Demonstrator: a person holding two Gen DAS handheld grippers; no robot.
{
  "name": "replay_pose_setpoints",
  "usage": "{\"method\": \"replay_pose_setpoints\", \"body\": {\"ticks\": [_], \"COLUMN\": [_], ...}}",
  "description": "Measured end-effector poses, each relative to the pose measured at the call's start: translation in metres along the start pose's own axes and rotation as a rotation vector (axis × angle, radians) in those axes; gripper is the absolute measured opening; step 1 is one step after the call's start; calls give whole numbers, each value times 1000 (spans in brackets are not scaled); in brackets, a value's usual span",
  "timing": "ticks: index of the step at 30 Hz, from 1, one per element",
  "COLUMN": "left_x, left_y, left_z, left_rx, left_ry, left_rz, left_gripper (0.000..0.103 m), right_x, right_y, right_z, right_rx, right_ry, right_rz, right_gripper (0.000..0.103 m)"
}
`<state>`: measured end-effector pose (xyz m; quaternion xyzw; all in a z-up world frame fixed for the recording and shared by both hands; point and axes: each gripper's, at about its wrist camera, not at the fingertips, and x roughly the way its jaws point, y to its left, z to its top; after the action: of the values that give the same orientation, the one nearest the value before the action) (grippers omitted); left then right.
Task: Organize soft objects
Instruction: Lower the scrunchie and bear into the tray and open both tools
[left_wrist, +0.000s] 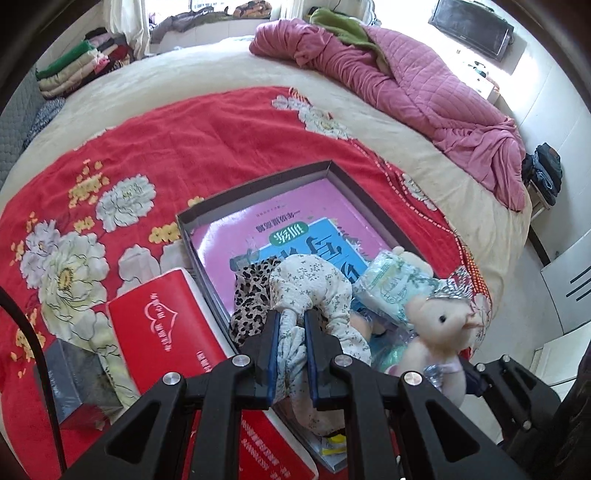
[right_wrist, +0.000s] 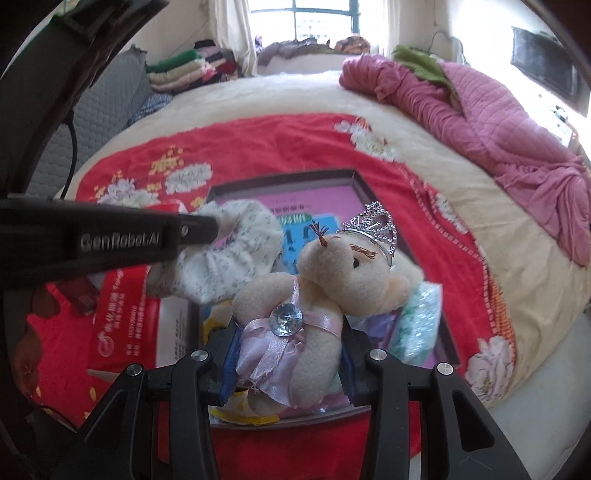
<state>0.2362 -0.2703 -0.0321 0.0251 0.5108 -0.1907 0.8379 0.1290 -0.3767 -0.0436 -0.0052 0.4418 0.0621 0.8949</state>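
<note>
My left gripper is shut on a white floral scrunchie and holds it over the near end of an open dark box. The scrunchie also shows in the right wrist view. A leopard-print scrunchie lies in the box beside it. My right gripper is shut on a cream plush bear with a silver tiara and pink dress, held above the box. The bear shows in the left wrist view. A pale green packet lies in the box.
The box holds a pink book and a blue book. A red tissue pack lies left of the box on the red floral blanket. A pink quilt is bunched at the far right. Folded clothes are stacked far left.
</note>
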Motion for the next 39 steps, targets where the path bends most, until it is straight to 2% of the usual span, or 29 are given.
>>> {"method": "replay_pose_setpoints", "body": {"ticks": [11,17,20,24,27,32,37,39], "left_x": [10,13,16,17,17,18,16,13], "left_y": [2,3,2,2,1,-1,-3,-4], "left_z": [1,0,-2,-4,-4,-4,-5,-5], "left_rx": [3,3,5,0,2,10,18,21], "left_ry": [11,21,26,30,30,33,23,15], "left_rz": [0,4,10,7,8,0,5,0], "left_gripper": [13,15,16,17,25,45,49,55], "right_x": [22,17,11,2,-6,-14,-25,-28], "right_y": [0,1,-2,-9,-13,-19,-25,-27], "right_z": [-5,-6,-8,-10,-12,-12,-11,-10], "right_rx": [-4,-8,5,27,43,60,83,91], "right_ry": [54,48,35,22,4,-5,-30,-37], "right_rz": [8,3,2,3,12,-6,-14,-14], "right_gripper": [52,54,61,62,69,69,70,70]}}
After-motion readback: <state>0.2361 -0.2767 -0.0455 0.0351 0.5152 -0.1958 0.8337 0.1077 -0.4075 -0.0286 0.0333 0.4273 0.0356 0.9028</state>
